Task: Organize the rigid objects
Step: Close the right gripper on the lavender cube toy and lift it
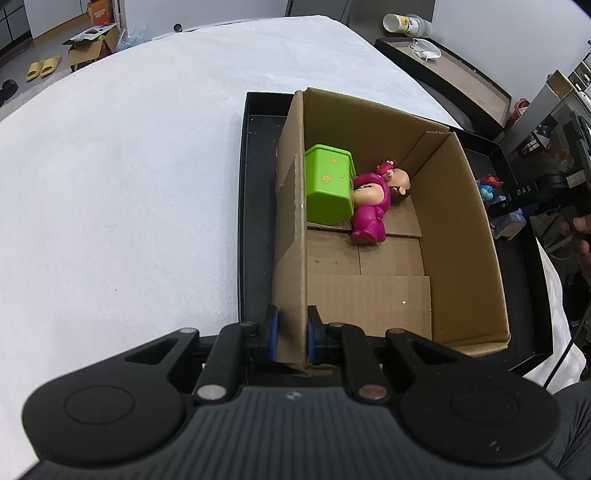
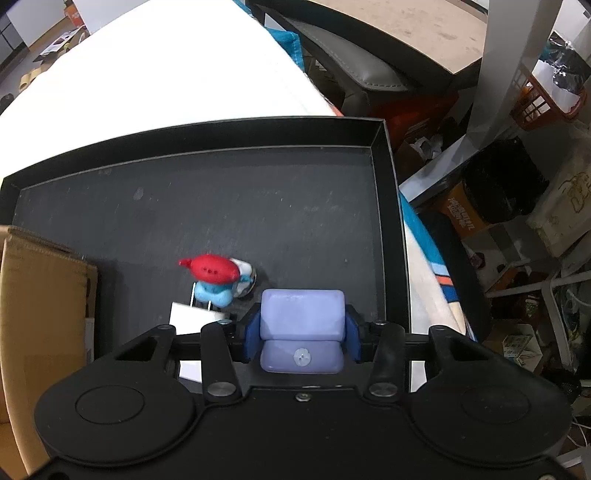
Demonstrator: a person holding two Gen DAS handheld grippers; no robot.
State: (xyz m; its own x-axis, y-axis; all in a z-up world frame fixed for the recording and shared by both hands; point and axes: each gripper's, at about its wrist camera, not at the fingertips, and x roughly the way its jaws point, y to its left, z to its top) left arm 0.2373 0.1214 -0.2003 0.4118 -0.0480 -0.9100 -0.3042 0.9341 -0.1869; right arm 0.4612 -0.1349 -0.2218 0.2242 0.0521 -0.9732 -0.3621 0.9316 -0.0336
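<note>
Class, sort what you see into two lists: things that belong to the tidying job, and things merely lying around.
Belongs to the job:
cardboard box
green block
pink doll
lilac block
blue figurine with red hat
black tray

Just lying about:
yellow slippers
paper cup
orange basket

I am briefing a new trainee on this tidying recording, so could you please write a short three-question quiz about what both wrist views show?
1. True or false: the left hand-held gripper is shut on a wall of the cardboard box.
2. What sits between the pads of the right hand-held gripper?
A. green cup
B. lavender block
C. pink doll
3. Name the toy standing on the black tray beside that block.

Key
1. True.
2. B, the lavender block.
3. The blue figure with a red hat. The green cup and pink doll lie in the box.
</note>
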